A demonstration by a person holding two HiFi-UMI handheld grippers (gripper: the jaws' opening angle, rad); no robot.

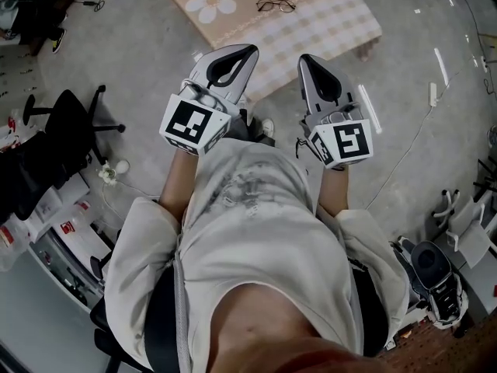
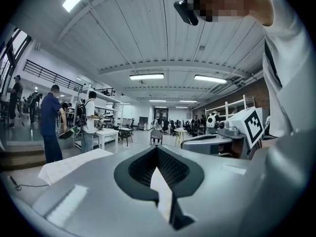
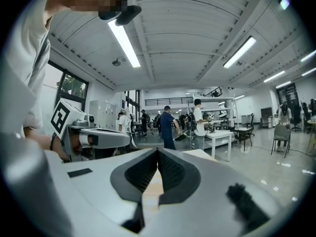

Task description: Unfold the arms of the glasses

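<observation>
Grey concrete floor (image 1: pixel 140 61) fills most of the head view, with a black office chair (image 1: pixel 62 123) at nine o'clock and a white power strip (image 1: pixel 433 93) on the floor at about two o'clock. At twelve o'clock stands a bench (image 1: pixel 365 50) under a checked cloth (image 1: pixel 311 22) printed with a large flower. The glasses (image 1: pixel 276 5) lie on that cloth, thin dark frame and round lenses, well apart from both tools; they are too small to show whether the arms are folded.

Both tongs are held side by side in front of the person's pale shirt (image 1: pixel 256 231), pointing toward twelve o'clock at the bench. The left tongs (image 1: pixel 250 50) are closed, the two ribbed pads meeting at the tip with nothing between them – its own view confirms it (image 2: pixel 158 148). The right tongs (image 1: pixel 304 57) are closed and empty too (image 3: pixel 158 152). In the gripper views a bright hall shows beyond, with people standing at white tables.
</observation>
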